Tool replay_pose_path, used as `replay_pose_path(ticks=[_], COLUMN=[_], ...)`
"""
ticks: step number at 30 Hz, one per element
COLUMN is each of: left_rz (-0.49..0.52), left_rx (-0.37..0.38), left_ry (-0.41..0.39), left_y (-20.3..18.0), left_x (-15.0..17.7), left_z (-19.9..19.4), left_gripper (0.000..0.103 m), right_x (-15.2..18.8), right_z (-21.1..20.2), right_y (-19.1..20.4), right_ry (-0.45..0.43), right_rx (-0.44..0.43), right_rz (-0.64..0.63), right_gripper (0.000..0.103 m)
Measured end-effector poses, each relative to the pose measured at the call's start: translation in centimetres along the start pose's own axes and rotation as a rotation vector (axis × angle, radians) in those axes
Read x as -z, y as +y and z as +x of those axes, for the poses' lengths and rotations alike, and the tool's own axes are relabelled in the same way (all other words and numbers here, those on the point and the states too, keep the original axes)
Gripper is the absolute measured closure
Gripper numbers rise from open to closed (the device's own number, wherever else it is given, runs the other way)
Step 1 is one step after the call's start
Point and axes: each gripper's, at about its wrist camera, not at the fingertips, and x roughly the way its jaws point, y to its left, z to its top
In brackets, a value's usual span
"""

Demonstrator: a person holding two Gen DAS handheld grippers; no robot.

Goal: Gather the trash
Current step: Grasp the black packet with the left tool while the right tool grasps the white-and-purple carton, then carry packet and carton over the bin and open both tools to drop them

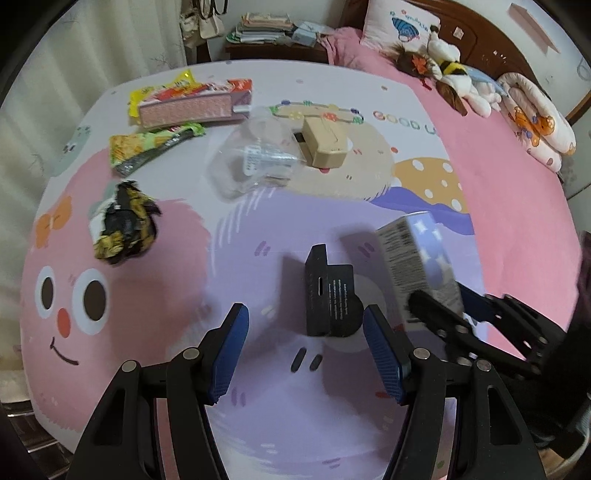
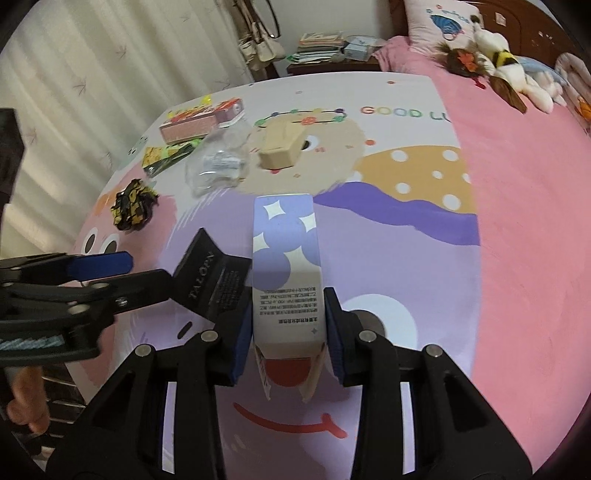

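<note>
Right gripper [image 2: 288, 345] clamped on a tall blue-and-white carton [image 2: 286, 266], pads pressed against both side walls, open flaps of the carton toward the camera. Carton seen again in the left wrist view [image 1: 419, 266], tilted, at the near right above the bedspread [image 1: 258, 406].

Left gripper [image 1: 306, 349] spread wide, nothing between the blue pads. Small black box [image 1: 327, 291] upright on the purple patch of the bedspread just ahead of the jaws, closer to the right pad; same box in the right wrist view [image 2: 210, 280], just left of the carton and touching the tip of the left gripper's near finger.

Further out, more trash scattered across the far left of the bed: crumpled black-and-yellow wrapper [image 1: 122, 221] on the pink patch; green-and-yellow snack packet [image 1: 147, 149] beyond it; pink flat box [image 1: 188, 110] lying on a pile of bright packets at the far edge. Clear plastic bag [image 1: 251, 158] near the middle, with a beige cardboard box [image 1: 325, 142] just right of it, touching its edge.

Far right: stuffed toys [image 1: 454, 77] and a pillow [image 1: 400, 24] by the headboard.
</note>
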Motion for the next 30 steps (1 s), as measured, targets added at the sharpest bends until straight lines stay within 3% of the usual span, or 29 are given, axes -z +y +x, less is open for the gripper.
replay_pose_path(ticks=[7, 12, 21, 30], left_rz=[-0.025, -0.029, -0.010, 0.032], left_rx=[0.021, 0.040, 0.015, -0.011], left_ry=[0.060, 0.079, 0.006, -0.100], left_y=[0.0, 0.0, 0.9, 3.4], left_x=[-1.3, -1.4, -0.2, 4.0], left_z=[3.3, 4.5, 2.1, -4.7], left_gripper=[0.059, 0.094, 0.096, 0.096], right_x=[0.7, 1.2, 1.8, 3.7], right_z=[-0.6, -0.8, -1.4, -3.3], right_y=[-0.8, -0.8, 0.6, 4.7], right_ry=[0.001, 0.007, 0.003, 0.001], right_rx=[0.008, 0.012, 0.004, -0.016], right_rz=[0.015, 0.021, 0.030, 0.002], right_gripper=[0.071, 0.071, 0.071, 0.071])
